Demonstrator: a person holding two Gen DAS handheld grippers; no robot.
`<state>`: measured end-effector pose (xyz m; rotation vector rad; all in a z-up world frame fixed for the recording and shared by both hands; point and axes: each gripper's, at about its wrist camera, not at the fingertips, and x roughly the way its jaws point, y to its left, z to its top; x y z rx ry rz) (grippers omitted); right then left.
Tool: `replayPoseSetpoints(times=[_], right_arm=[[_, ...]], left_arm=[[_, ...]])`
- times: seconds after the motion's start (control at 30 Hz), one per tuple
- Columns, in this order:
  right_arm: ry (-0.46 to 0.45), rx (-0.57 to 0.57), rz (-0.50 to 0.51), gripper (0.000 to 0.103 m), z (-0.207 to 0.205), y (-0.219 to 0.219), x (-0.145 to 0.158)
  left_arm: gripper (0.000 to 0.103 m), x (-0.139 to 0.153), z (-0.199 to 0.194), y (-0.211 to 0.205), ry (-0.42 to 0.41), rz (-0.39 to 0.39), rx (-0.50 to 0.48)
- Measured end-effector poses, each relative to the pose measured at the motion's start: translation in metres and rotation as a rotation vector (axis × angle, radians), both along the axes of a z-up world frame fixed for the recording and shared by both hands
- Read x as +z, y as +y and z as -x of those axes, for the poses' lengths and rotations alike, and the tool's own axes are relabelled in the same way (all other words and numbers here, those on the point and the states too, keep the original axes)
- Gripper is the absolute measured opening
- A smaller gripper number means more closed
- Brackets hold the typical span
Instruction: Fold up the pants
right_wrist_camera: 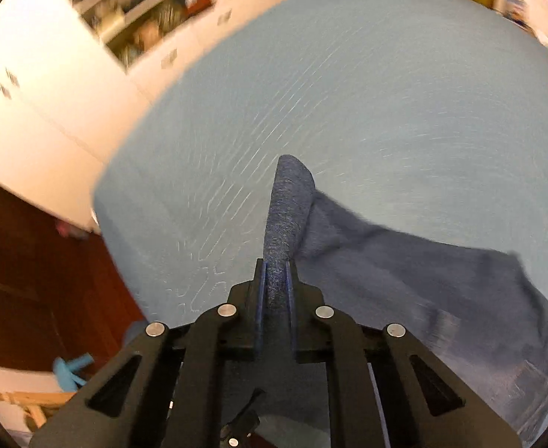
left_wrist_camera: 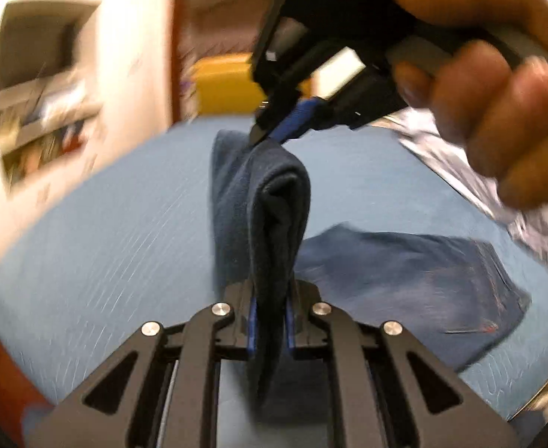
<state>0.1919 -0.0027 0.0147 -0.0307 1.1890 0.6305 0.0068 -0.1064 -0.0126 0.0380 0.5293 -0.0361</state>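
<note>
My left claw [left_wrist_camera: 270, 321] is clamped on a thick fold of the pants [left_wrist_camera: 262, 205], its blue pads pressed against the dark cloth on both sides, and the fold rises out of the jaws and away from the lens. At the top of that fold the tips of my right claw [left_wrist_camera: 264, 136] pinch the same edge, with the person's hand [left_wrist_camera: 498, 112] wrapped around its black handle at the upper right. From the right wrist view, my right claw [right_wrist_camera: 276, 291] is likewise closed tight on a narrow roll of denim [right_wrist_camera: 287, 216] that stands up between its fingers, and from there the cloth falls away to the right and down. So both claws hold one raised edge of the pants, close together, while the rest of the garment trails off to the right and lies on the light blue sheet [left_wrist_camera: 106, 224]. In the left view that lower part lies flat, with a back pocket [left_wrist_camera: 490, 280] showing toward the right edge. Beyond the pants, a patterned white cloth [left_wrist_camera: 460, 171] sits at the sheet's right side. Farther out everything is blurred: a pale wall with shelves [left_wrist_camera: 42, 112] on the left, a yellow box [left_wrist_camera: 229, 86] behind the sheet, and dark red floor [right_wrist_camera: 31, 261] below the sheet's left edge in the right view.
</note>
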Motion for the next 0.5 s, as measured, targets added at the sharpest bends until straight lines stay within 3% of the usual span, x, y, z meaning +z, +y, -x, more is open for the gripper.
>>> replayPoseSetpoints(times=[0.07, 0.13, 0.23, 0.3, 0.37, 0.43, 0.47, 0.5], right_arm=[[-0.030, -0.074, -0.070, 0.009, 0.007, -0.078, 0.028], [-0.048, -0.159, -0.123, 0.009, 0.013, -0.160, 0.041], [-0.054, -0.264, -0.151, 0.010, 0.019, -0.264, 0.025], [-0.018, -0.331, -0.180, 0.010, 0.019, -0.331, -0.017], [0.051, -0.378, -0.212, 0.010, 0.012, -0.378, -0.073], [0.110, -0.410, -0.169, 0.011, 0.014, -0.397, -0.124], [0.131, -0.406, -0.187, 0.016, 0.014, -0.407, -0.141], [0.132, -0.404, -0.216, 0.021, 0.014, -0.413, -0.148]], left_arm=[[0.011, 0.002, 0.003, -0.076, -0.034, -0.111, -0.091], [0.011, -0.016, 0.003, -0.141, -0.051, -0.203, -0.172], [0.011, -0.068, 0.004, -0.219, -0.054, -0.360, -0.267], [0.016, -0.112, 0.012, -0.256, -0.007, -0.483, -0.322], [0.023, -0.132, 0.019, -0.267, 0.003, -0.543, -0.342], [0.042, -0.139, 0.033, -0.267, -0.090, -0.628, -0.315], [0.048, -0.139, 0.035, -0.266, -0.113, -0.650, -0.301], [0.048, -0.138, 0.035, -0.266, -0.131, -0.668, -0.295]])
